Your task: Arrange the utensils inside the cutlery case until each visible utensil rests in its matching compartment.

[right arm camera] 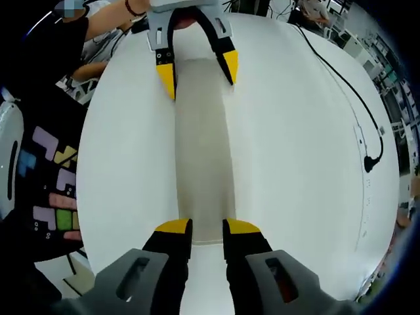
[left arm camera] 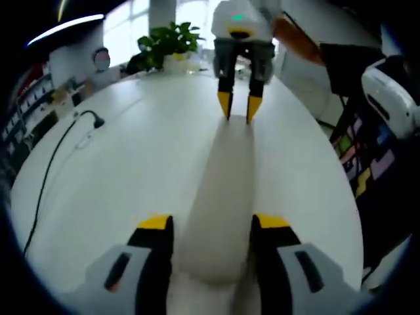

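The long pale case [left arm camera: 220,203] lies shut on the white surface [left arm camera: 118,170], spanned end to end by the two tools. The left hand-held gripper [left arm camera: 213,226] straddles one end, jaws apart just beside its edges; whether they press it I cannot tell. The right hand-held gripper [right arm camera: 200,230] is narrowed at the opposite end, and contact there is also unclear. This looks like the opening step: next, both must steady the case and lift its lid to reach the utensils.

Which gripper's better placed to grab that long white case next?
Probably left: the left gripper stands open astride one end of the white case, ready to close. The right gripper has its jaws nearly together at the other end.
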Demonstrator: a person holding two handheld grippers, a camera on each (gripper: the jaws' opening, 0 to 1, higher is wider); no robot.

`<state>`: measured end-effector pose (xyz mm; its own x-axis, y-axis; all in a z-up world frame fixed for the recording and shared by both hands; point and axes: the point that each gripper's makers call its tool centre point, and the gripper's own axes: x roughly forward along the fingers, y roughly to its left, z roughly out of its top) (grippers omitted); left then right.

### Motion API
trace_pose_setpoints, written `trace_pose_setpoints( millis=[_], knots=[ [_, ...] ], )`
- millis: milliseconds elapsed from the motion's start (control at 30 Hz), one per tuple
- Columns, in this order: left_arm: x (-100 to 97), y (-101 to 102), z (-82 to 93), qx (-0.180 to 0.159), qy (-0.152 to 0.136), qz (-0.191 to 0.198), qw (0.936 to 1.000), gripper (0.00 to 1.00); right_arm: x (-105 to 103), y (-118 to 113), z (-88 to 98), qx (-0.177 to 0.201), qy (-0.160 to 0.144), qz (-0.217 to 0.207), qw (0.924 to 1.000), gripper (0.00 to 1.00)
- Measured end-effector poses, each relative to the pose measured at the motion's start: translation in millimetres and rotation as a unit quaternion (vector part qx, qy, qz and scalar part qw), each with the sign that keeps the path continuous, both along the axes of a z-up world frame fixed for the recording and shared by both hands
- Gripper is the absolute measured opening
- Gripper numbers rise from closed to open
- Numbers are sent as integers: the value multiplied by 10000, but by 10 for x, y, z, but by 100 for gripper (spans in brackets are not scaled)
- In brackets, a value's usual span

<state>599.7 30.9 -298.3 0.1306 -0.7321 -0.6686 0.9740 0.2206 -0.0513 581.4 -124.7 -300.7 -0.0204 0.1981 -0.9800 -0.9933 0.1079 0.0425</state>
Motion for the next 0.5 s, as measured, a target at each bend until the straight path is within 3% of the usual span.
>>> trace_pose_setpoints(
  millis=[133,267,333,433,500],
  knots=[
    [34,113,166,-51,-152,201,9997,50,0,5,3,-33,-8,23,10000,18],
    [20,135,280,20,-176,242,9996,40,-3,20,5,-227,-4,31,9997,18],
    [-20,134,304,160,-212,133,9996,38,-8,20,7,-303,-30,58,9995,19],
    [-71,125,330,363,-409,-155,9984,25,3,11,17,-319,-14,23,9995,19],
    [-144,135,292,528,-240,-321,9978,24,6,11,20,-305,3,25,9995,19]
  ],
)
